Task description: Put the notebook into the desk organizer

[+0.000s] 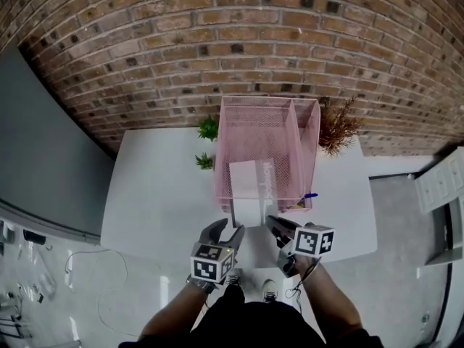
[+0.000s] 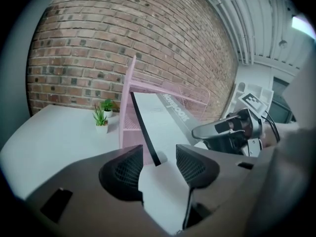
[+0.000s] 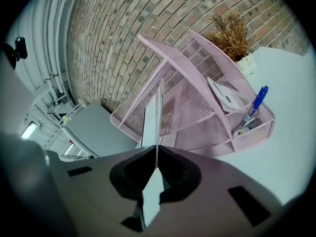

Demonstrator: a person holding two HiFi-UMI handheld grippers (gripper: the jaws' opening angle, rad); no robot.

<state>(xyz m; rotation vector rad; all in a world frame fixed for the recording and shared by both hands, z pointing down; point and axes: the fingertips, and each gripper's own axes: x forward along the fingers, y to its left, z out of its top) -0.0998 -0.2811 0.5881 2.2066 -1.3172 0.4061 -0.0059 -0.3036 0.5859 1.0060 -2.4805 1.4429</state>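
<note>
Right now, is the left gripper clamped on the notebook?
No, the left gripper fingers stand apart, neither pressing the notebook between them.

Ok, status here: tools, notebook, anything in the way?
Left tool open around notebook, not gripping. Right tool shut on notebook. Notebook partway into pink organizer, near end out. Blue pen in side compartment, not blocking.

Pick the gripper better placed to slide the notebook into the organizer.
Right. The right gripper is shut on the notebook, aimed at the pink organizer; the left gripper is open, gripping nothing.
</note>
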